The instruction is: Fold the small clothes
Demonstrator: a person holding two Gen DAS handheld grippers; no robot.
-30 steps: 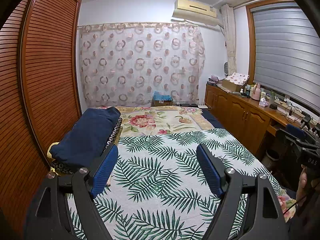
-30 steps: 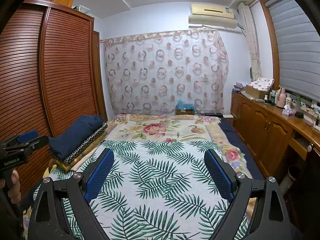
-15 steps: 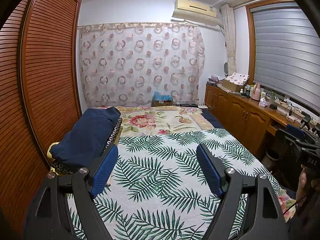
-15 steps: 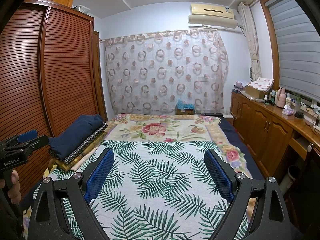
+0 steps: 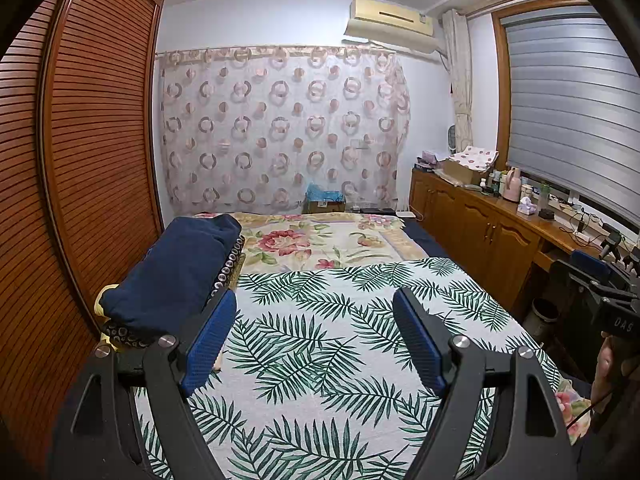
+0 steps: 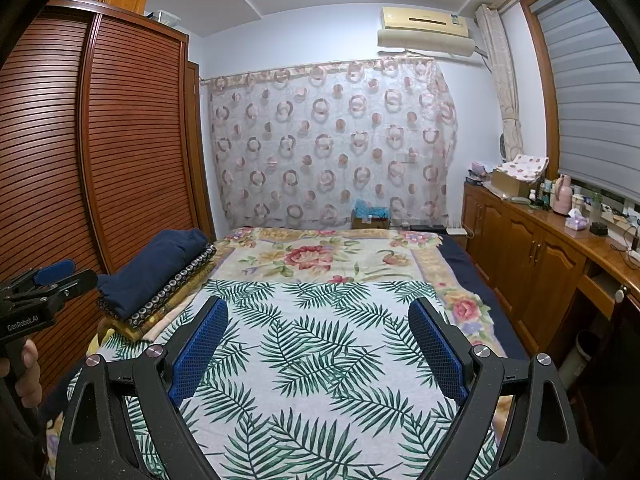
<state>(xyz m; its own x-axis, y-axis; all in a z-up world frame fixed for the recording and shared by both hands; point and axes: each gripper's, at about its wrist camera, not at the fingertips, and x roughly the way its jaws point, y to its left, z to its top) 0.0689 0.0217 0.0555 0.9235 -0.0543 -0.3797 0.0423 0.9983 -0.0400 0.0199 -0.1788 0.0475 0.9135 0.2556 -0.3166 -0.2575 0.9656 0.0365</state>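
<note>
1. Left claw (image 5: 314, 322): jaws spread wide, nothing between the blue pads, held above the bed.
2. Right claw (image 6: 318, 328): jaws likewise wide apart, holding nothing.
3. Palm-leaf sheet (image 5: 320, 360): flat on the bed beneath both claws.
4. Folded navy garment (image 5: 176, 272): atop a stack of textiles at the bed's left edge, beside the slatted wardrobe (image 5: 88, 152).

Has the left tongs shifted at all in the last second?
No. The left tongs frame the same palm-leaf sheet and the navy folded stack sits at the same spot by the left pad as before.
</note>
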